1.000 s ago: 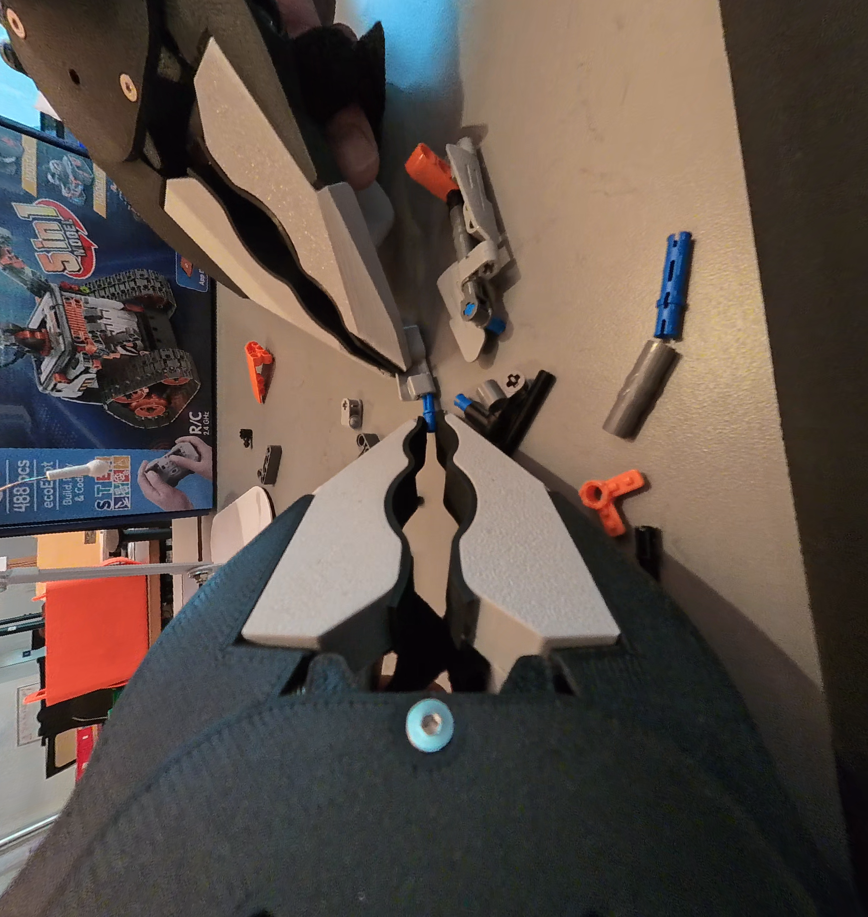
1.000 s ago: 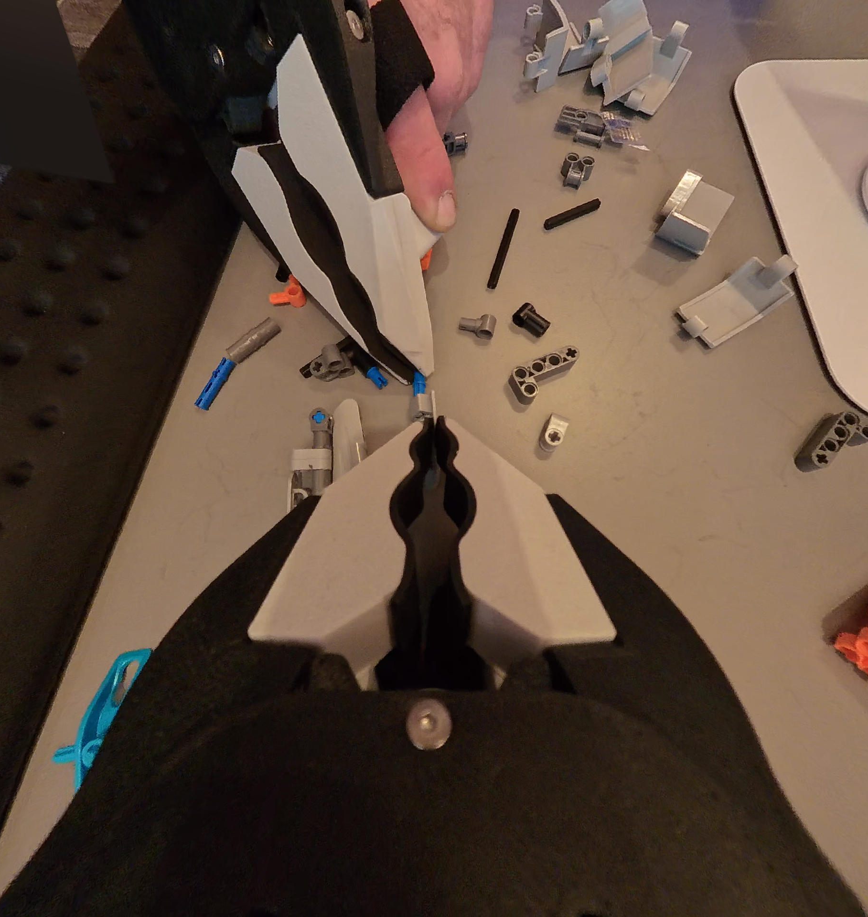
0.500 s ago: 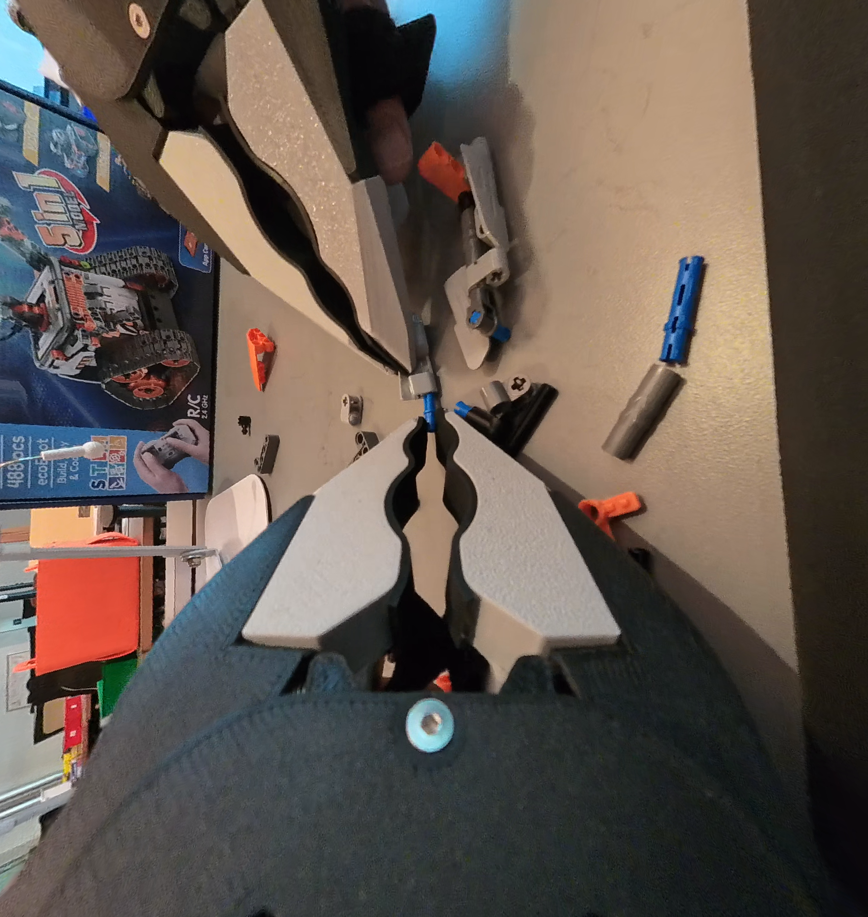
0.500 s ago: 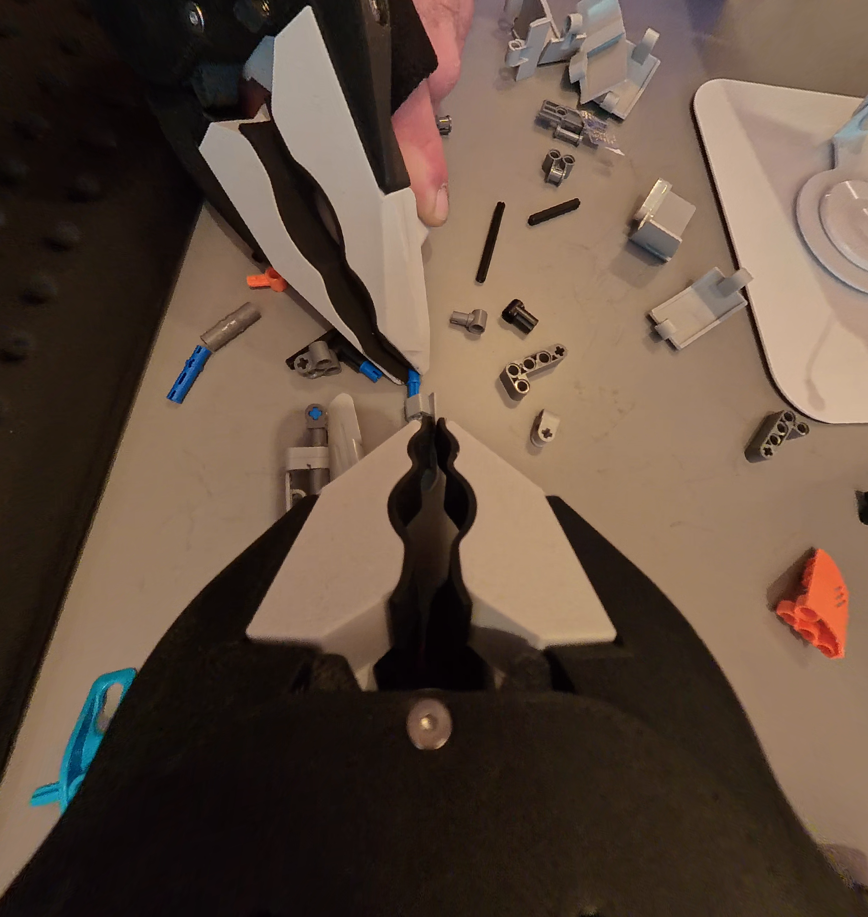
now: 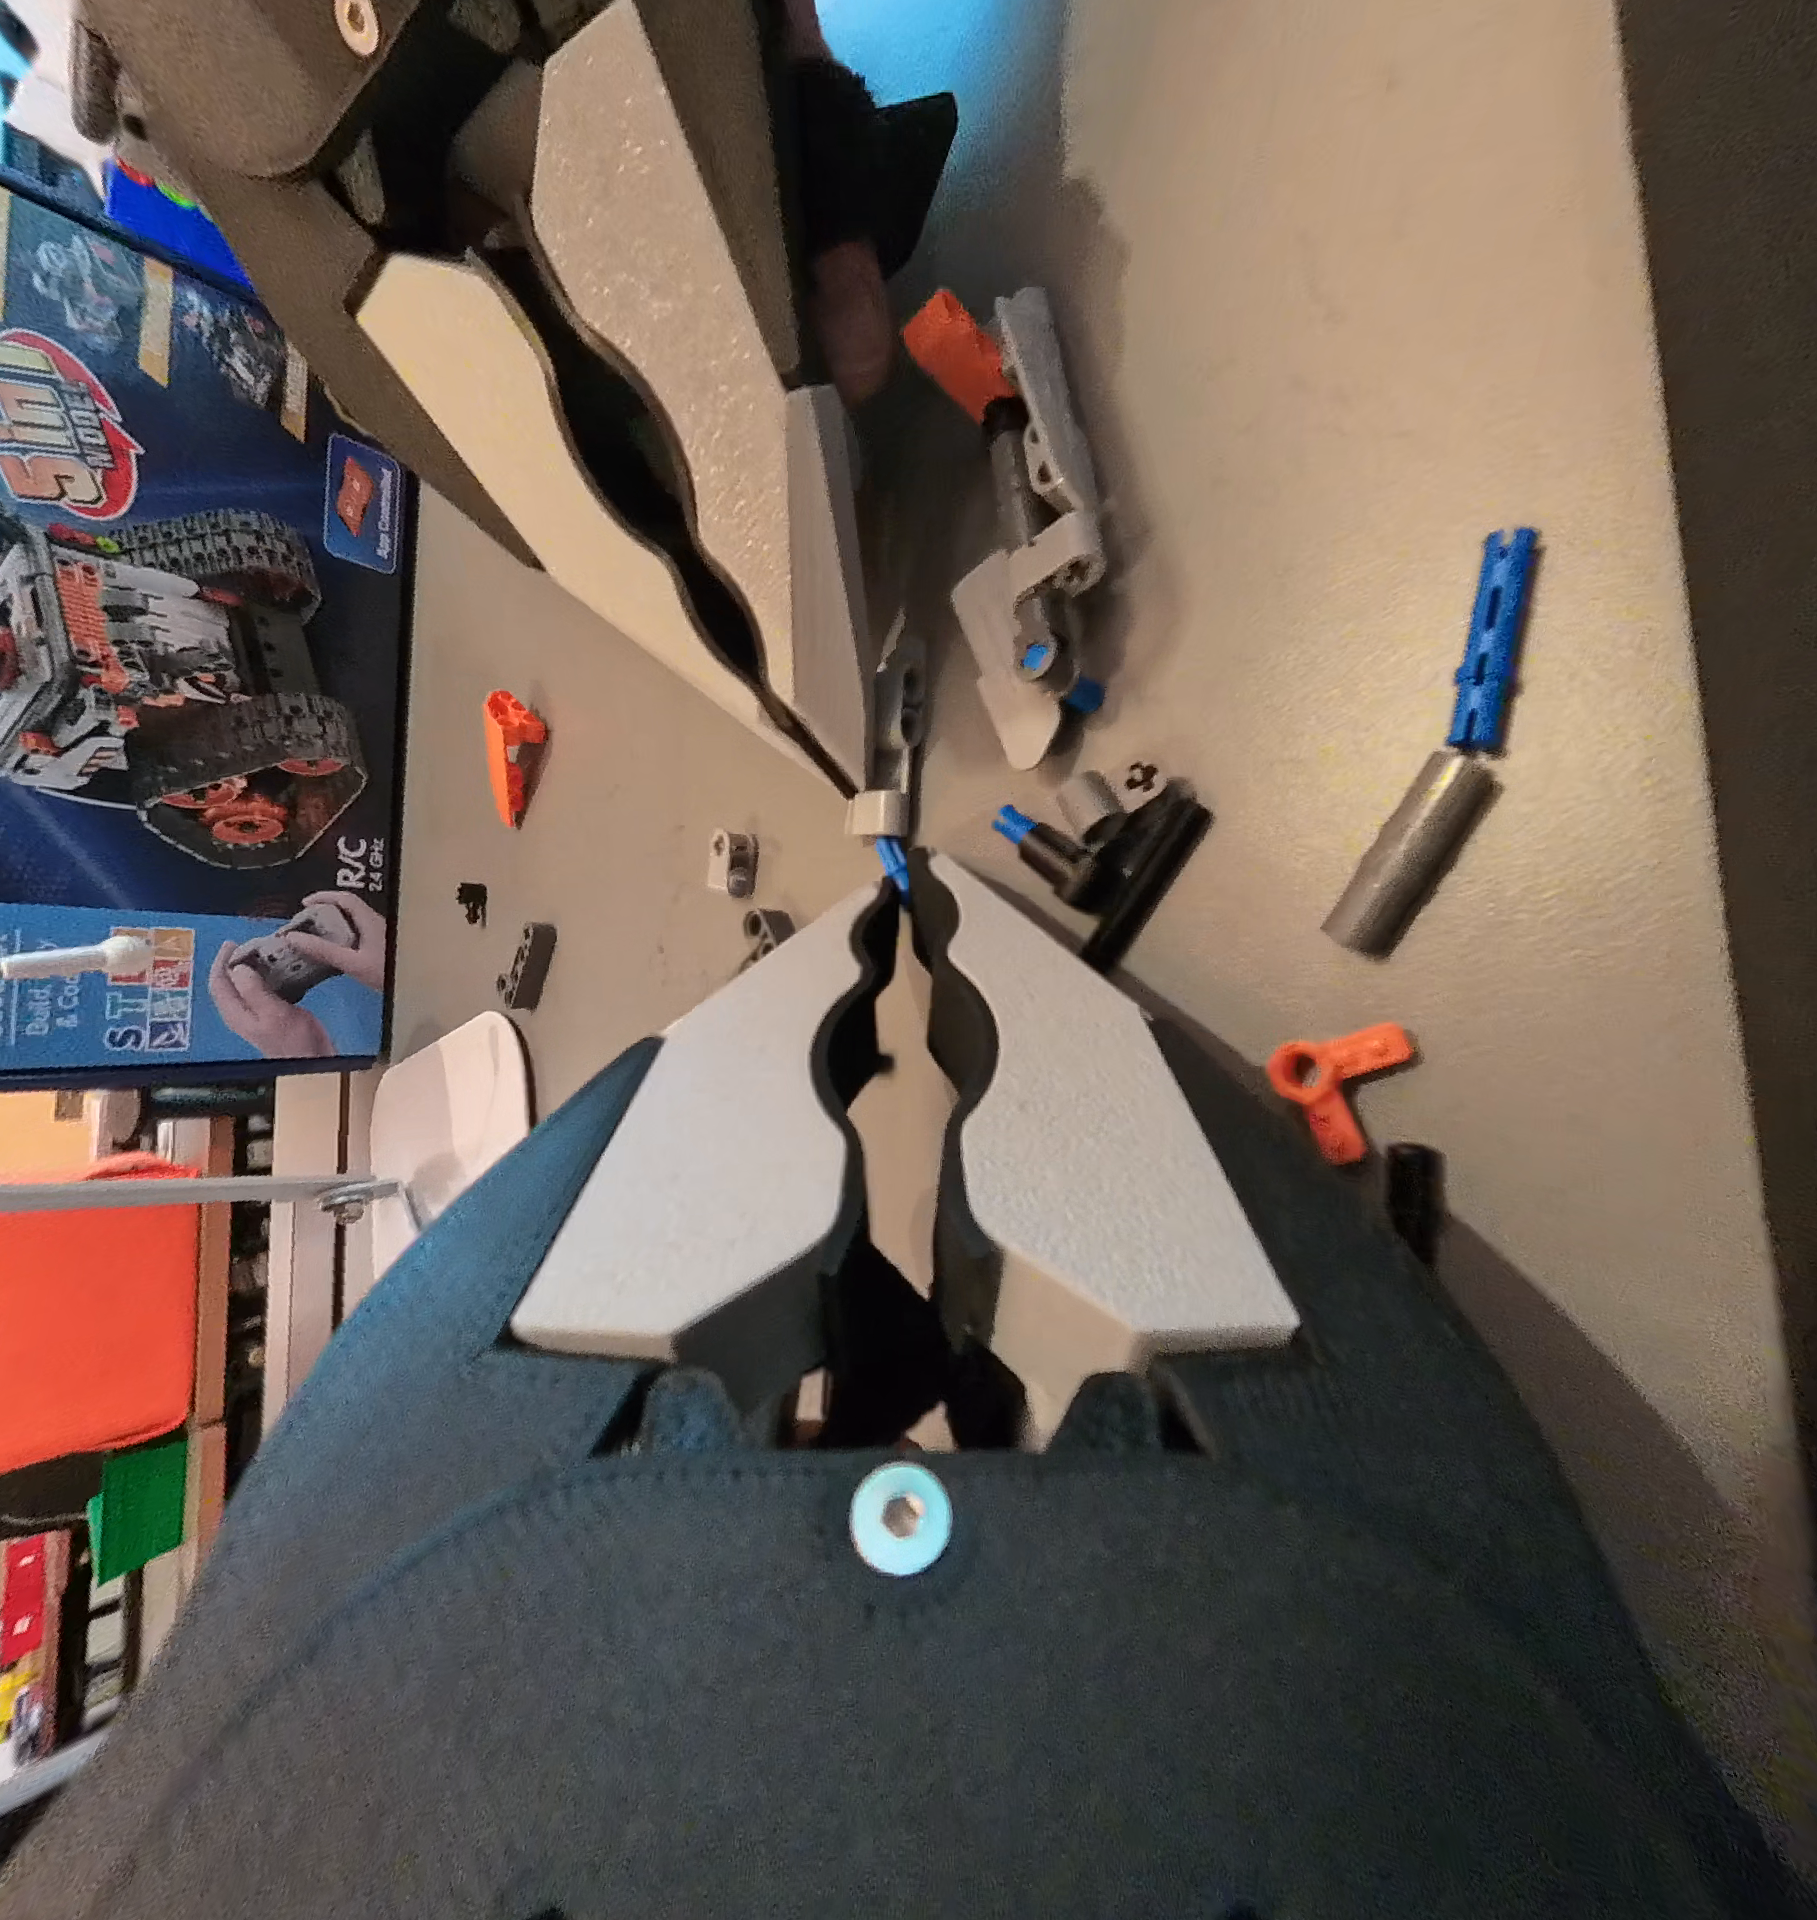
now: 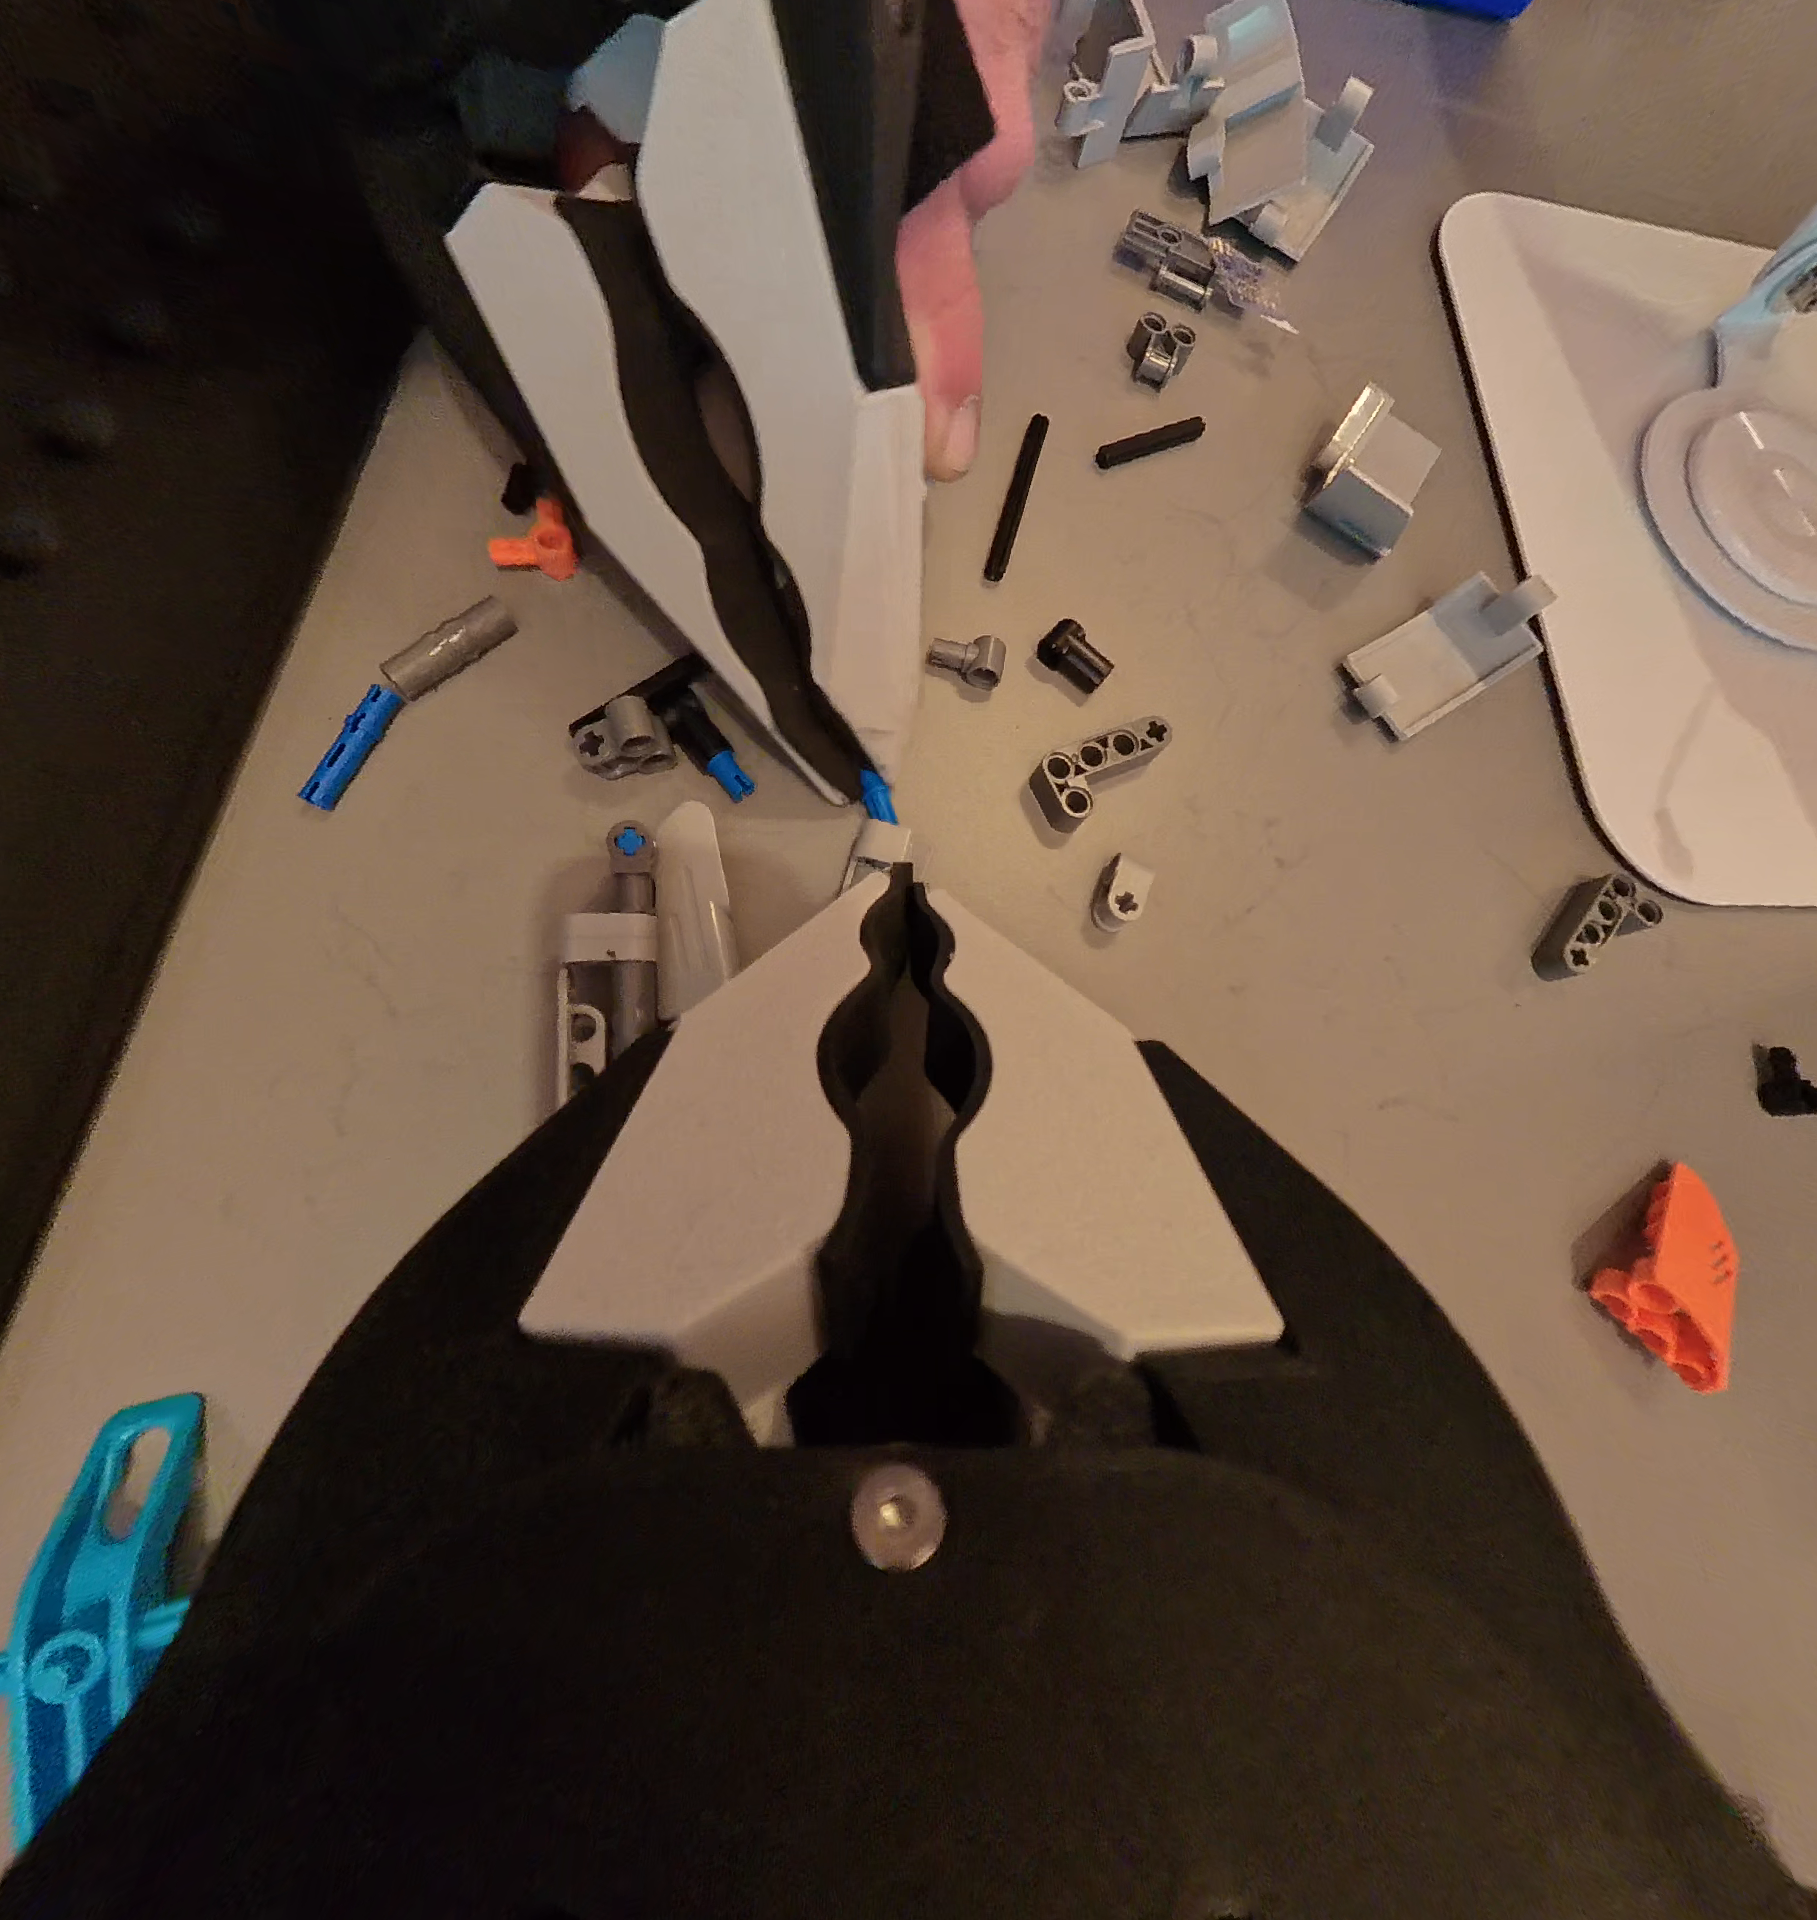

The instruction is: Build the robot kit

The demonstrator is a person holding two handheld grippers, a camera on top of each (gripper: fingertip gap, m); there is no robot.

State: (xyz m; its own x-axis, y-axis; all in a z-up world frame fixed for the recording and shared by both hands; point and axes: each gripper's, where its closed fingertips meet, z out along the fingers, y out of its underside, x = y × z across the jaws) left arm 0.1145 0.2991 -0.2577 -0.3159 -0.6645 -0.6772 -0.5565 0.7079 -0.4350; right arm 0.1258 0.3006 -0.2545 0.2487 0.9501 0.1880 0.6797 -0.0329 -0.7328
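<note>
The left tool (image 5: 902, 883) is closed on a small blue pin (image 5: 893, 860), gripped by one end at the very tips so that its free end points straight ahead along the tool's fingers. The right tool (image 6: 902, 881) is likewise closed, pinching a small grey connector (image 6: 880, 840) at its tips. The two tools are held tip to tip above the grey tabletop (image 6: 1299, 1091), with the pin's free end just at the connector's end and its long axis roughly in line with it; whether they touch cannot be told. A grey piston assembly (image 5: 1039, 540) is seen lying just beyond, with a blue axle pin (image 5: 1494, 639) and grey sleeve (image 5: 1408, 868) farther off, an orange connector (image 5: 1335, 1081) near the left tool, and a grey angled beam (image 6: 1091, 769) near the right. A printed toy box (image 5: 156, 644) showing a tracked vehicle is stood at the tabletop's edge; its wording is left unread.
</note>
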